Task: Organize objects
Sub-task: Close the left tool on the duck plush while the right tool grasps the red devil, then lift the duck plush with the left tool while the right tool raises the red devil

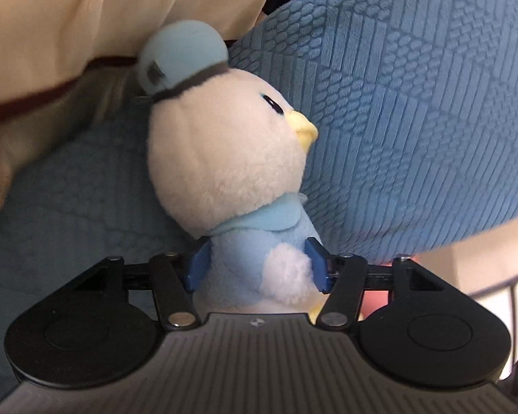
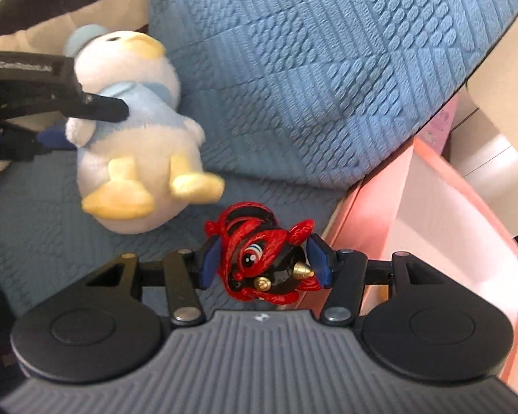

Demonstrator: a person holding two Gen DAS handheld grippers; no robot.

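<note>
My left gripper (image 1: 259,265) pinches the fluffy plush duck (image 1: 231,158) over the quilted blue cushion (image 1: 414,103); my right gripper (image 2: 264,262) clamps a glossy red-black figurine (image 2: 262,258) beside the pink box (image 2: 431,207).

The plush bird (image 1: 231,158) is white with a light blue body, a light blue hat and a yellow beak. The small toy (image 2: 264,262) is shiny red and black with gold bits. The blanket (image 1: 414,103) is blue with bumpy stripes. The box (image 2: 431,227) is pink.

Blue cushion (image 1: 414,103) crowds the plush duck (image 1: 231,145).
</note>
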